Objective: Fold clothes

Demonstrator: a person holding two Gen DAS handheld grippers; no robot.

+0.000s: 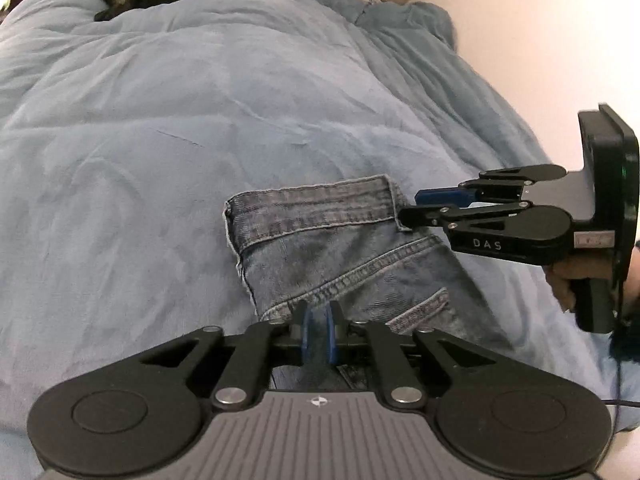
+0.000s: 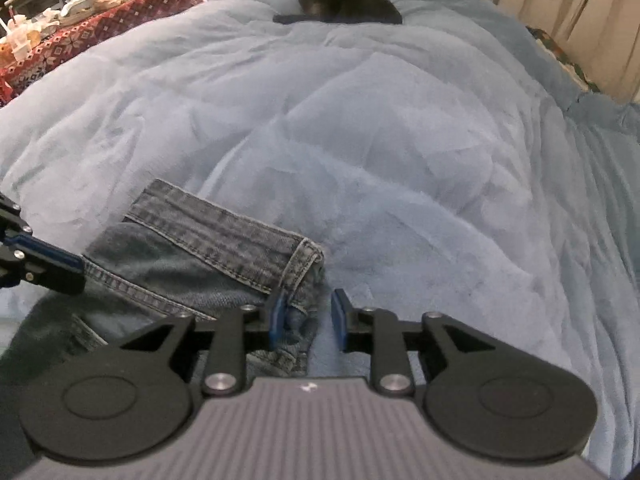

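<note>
Jeans [image 1: 344,248], folded into a compact denim stack, lie near the blanket's [image 1: 160,140] near edge on the pale blue bed. Your left gripper [image 1: 316,332] has its blue pads nearly together, pinching the fold's near edge. Your right gripper [image 2: 308,316] stands partly open at the waistband corner, one pad touching denim, nothing clamped. A dark cat [image 2: 344,2] rests at the blanket's far edge.

A big fluffy light-blue comforter [image 2: 400,160] covers the whole bed, all rumpled. Up at the far end a black cat [image 2: 344,2] is curled on it. Off to the left sits a surface with a red patterned cloth [image 2: 100,28], loaded with clutter. Pale curtains [image 2: 560,4] hang at the right.
</note>
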